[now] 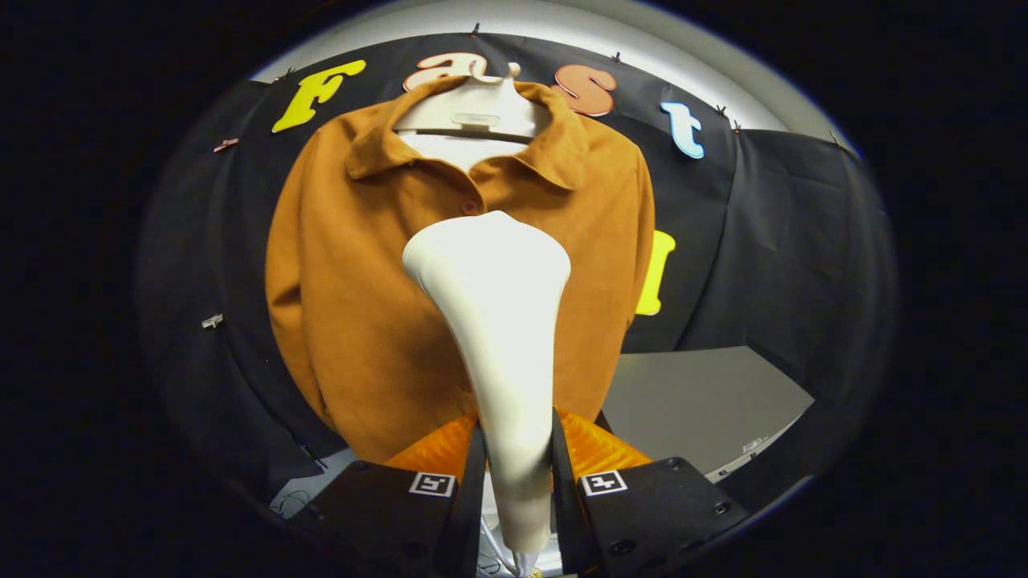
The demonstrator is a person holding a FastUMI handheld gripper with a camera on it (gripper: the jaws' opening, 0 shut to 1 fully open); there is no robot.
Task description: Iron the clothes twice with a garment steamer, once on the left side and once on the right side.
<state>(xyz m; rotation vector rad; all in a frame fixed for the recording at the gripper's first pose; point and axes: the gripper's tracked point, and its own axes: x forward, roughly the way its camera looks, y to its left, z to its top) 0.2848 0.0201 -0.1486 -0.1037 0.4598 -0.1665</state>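
Observation:
A brown collared shirt (361, 305) hangs on a white hanger (474, 108) against the booth's black wall, facing me. My gripper (515, 437) is shut on the handle of a white garment steamer (498, 321); both fingers press its narrow lower part. The steamer's wide head stands upright ahead of the fingers, in front of the shirt's middle, just below the top button. I cannot tell whether the head touches the cloth. The steamer hides the shirt's button line below the collar.
A grey table (699, 401) lies to the right, below the shirt's hem. A thin cable (301, 498) trails at the lower left. The black cloth wall (803, 241) surrounds the shirt on both sides.

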